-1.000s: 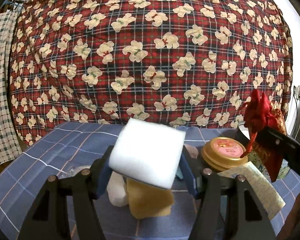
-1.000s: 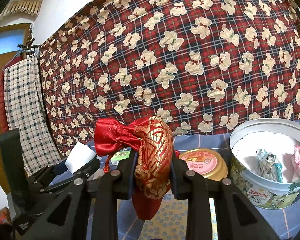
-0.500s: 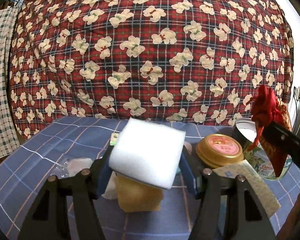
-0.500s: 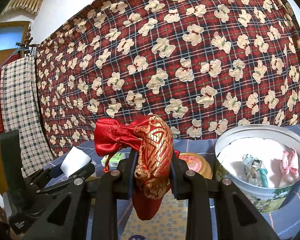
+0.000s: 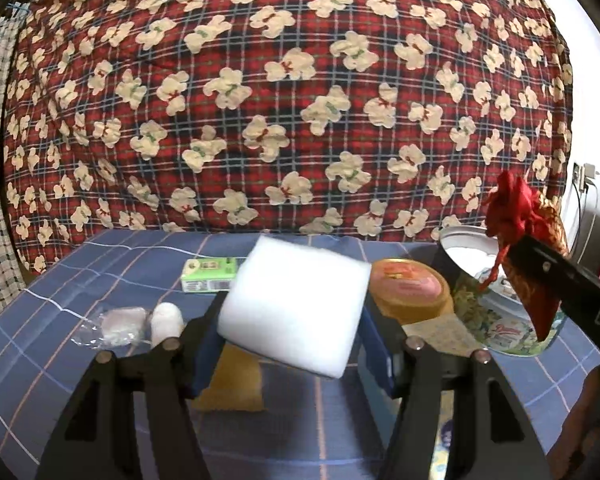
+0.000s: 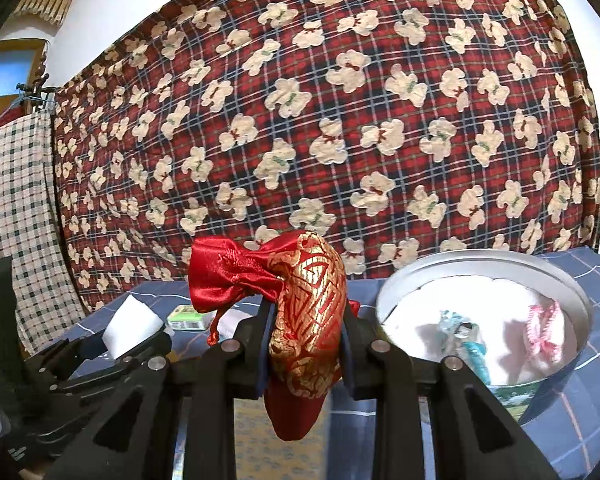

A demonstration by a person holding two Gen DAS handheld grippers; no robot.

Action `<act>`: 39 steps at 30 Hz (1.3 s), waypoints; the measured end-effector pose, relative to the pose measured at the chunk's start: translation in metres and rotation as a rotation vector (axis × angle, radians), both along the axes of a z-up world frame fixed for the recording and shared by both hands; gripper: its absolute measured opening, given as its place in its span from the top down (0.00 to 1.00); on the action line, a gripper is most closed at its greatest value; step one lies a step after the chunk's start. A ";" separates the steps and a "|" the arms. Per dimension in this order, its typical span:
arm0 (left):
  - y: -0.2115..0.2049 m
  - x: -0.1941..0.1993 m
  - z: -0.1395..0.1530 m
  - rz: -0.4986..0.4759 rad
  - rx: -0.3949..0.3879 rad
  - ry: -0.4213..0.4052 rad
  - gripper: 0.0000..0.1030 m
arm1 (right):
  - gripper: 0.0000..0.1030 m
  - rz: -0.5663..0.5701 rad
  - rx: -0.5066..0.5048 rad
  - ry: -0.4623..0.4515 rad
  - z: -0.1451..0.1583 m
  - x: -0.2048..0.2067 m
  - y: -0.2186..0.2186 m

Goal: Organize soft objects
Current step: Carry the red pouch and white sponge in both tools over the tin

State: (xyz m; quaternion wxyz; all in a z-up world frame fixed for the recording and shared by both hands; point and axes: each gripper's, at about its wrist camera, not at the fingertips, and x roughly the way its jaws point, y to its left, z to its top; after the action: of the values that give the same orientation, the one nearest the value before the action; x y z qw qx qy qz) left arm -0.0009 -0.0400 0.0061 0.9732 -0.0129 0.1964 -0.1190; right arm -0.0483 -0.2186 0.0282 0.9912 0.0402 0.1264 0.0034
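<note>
My left gripper [image 5: 296, 320] is shut on a white foam sponge [image 5: 296, 304] and holds it above the blue checked tablecloth [image 5: 60, 360]. My right gripper [image 6: 306, 328] is shut on a red and gold drawstring pouch [image 6: 304, 312], held up just left of the open round cookie tin [image 6: 580, 308]. The pouch [image 5: 520, 216] and the tin [image 5: 496, 320] also show at the right of the left wrist view. The sponge [image 6: 130, 324] and left gripper show low left in the right wrist view. The tin holds white padding and small wrapped items.
On the cloth lie a yellow sponge [image 5: 236, 380], a white roll [image 5: 166, 318], a clear packet [image 5: 116, 322], a green box [image 5: 208, 274], a gold-lidded jar [image 5: 410, 288] and a patterned cloth [image 5: 440, 332]. A red floral quilt [image 5: 300, 100] hangs behind.
Both grippers have risen and tilted, so more of the tabletop shows. The right gripper with the pouch has moved closer to the tin. Both grips are unchanged.
</note>
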 end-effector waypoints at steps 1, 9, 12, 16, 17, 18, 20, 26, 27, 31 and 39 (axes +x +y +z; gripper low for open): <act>-0.003 -0.001 0.001 -0.004 0.000 0.000 0.40 | 0.71 -0.006 -0.005 -0.001 0.000 -0.001 -0.002; -0.029 -0.008 0.005 -0.044 0.003 -0.011 0.40 | 0.71 -0.060 -0.029 -0.019 0.004 -0.009 -0.031; -0.037 -0.009 0.008 -0.054 0.004 -0.015 0.40 | 0.71 -0.084 -0.030 -0.025 0.006 -0.011 -0.044; -0.051 -0.012 0.011 -0.077 0.015 -0.030 0.40 | 0.71 -0.120 -0.036 -0.032 0.008 -0.013 -0.061; -0.055 -0.012 0.012 -0.083 0.016 -0.032 0.40 | 0.71 -0.128 -0.034 -0.035 0.008 -0.014 -0.067; -0.058 -0.012 0.013 -0.088 0.016 -0.033 0.40 | 0.71 -0.135 -0.034 -0.039 0.009 -0.015 -0.071; -0.066 -0.013 0.014 -0.099 0.015 -0.036 0.40 | 0.71 -0.149 -0.042 -0.042 0.010 -0.016 -0.077; -0.092 -0.015 0.019 -0.133 0.014 -0.047 0.40 | 0.71 -0.199 -0.077 -0.056 0.012 -0.020 -0.099; -0.097 -0.015 0.020 -0.138 0.013 -0.046 0.40 | 0.71 -0.210 -0.078 -0.056 0.012 -0.020 -0.105; -0.116 -0.015 0.022 -0.167 0.005 -0.040 0.40 | 0.71 -0.244 -0.077 -0.056 0.014 -0.020 -0.122; -0.157 -0.015 0.026 -0.228 0.003 -0.035 0.40 | 0.71 -0.310 -0.081 -0.058 0.016 -0.019 -0.155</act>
State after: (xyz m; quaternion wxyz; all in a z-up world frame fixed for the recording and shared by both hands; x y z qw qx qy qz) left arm -0.0161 -0.1968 0.0317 0.9567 0.0130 0.1796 -0.2286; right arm -0.0673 -0.3737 0.0439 0.9838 0.0192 0.0903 -0.1537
